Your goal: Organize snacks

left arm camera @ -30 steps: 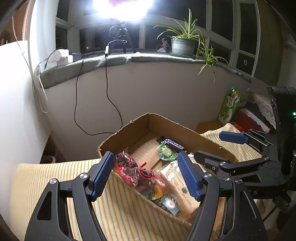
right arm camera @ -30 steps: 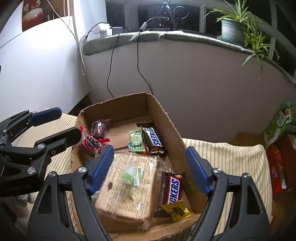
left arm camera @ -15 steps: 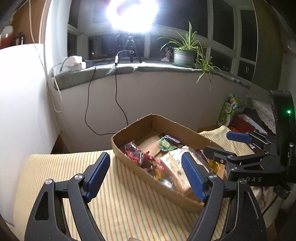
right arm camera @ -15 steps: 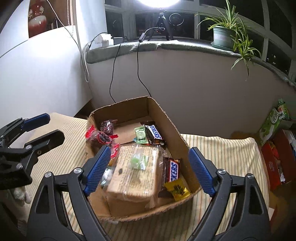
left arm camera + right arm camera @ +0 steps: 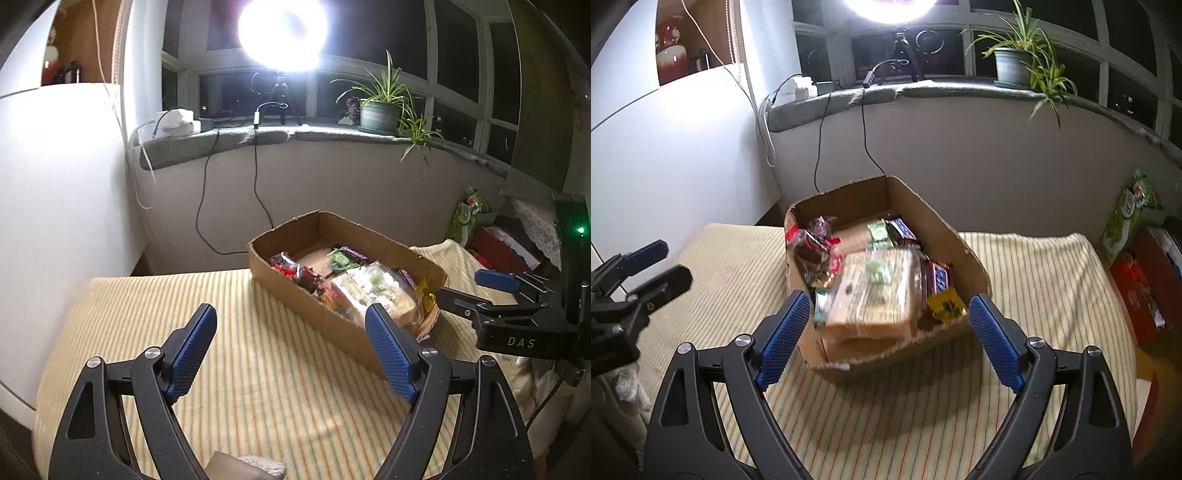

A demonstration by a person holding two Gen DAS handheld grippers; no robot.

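Yellow striped cloth (image 5: 1015, 266) covers the counter under the brown cardboard box (image 5: 964, 266) of wrapped snacks (image 5: 875, 295). Both claws, left (image 5: 291, 347) opening, right (image 5: 888, 336) spread, hold nothing; probably finished, so retreat gently.

An open cardboard box (image 5: 964, 258), its rim torn and ragged, sits upright on the striped surface (image 5: 1034, 295) just ahead of the right tongs (image 5: 886, 328) and ahead-right of the left tongs (image 5: 291, 350). Inside, a large clear-wrapped cracker pack (image 5: 875, 291) lies at the end nearest the right tongs, Snickers bars (image 5: 938, 277) and a yellow packet (image 5: 945, 304) beside it, red-wrapped sweets (image 5: 812, 240) along the left wall, and a green packet (image 5: 879, 230) farther back.
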